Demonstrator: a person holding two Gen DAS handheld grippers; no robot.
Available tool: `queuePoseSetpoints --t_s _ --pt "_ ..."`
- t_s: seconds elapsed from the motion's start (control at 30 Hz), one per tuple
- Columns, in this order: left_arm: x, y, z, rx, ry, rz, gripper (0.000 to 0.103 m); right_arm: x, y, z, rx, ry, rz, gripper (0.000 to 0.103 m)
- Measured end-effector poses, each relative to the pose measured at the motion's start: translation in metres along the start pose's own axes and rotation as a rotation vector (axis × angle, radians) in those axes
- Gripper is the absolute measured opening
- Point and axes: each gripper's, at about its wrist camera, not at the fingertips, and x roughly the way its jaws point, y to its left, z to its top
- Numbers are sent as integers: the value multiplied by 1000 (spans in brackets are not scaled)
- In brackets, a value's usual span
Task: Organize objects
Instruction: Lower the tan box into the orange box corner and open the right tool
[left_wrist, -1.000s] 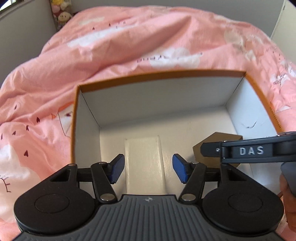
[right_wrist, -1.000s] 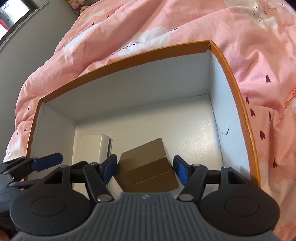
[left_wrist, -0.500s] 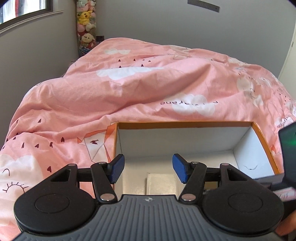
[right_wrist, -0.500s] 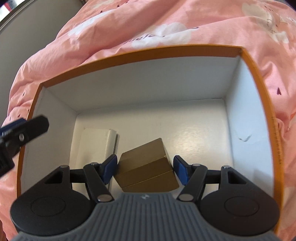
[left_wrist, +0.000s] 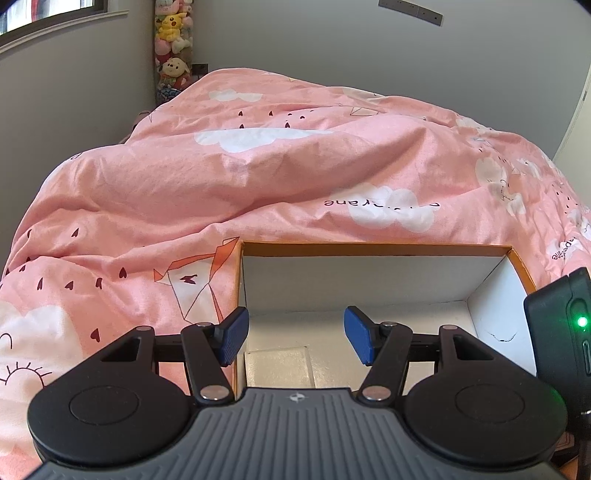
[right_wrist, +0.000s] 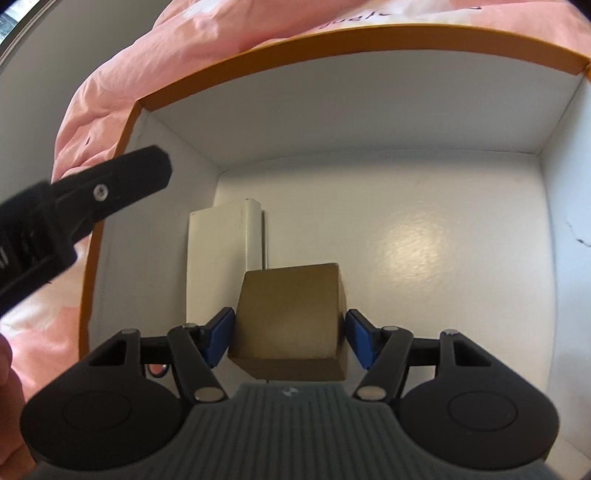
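An open box with an orange rim and white inside lies on the pink bedcover; it also shows in the left wrist view. My right gripper is shut on a brown cardboard cube, held low inside the box. A flat white box lies on the box floor at the left, also in the left wrist view. My left gripper is open and empty, above the box's near left corner. Its finger shows at the left of the right wrist view.
The pink duvet with cloud prints rises in folds behind and left of the box. Stuffed toys hang in the far wall corner. The right gripper's body with a green light is at the right edge.
My left gripper has risen and pulled back out of the box, still open. My right gripper has moved lower into the box with the brown cube turned square between its pads.
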Motion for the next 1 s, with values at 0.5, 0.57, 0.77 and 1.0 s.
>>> queuePoseSetpoints --t_s 0.5,0.57,0.77,1.0 --pt "9 6 22 15 21 -84 70 -27 -30 39 124 -83 -29 67" --pt "11 6 27 33 25 -80 70 -29 -37 47 151 -92 -23 67" --pt "16 4 37 71 36 -79 70 -18 -44 67 207 -88 25 67" --pt "23 10 41 74 35 -38 70 0 -44 79 296 -87 126 67"
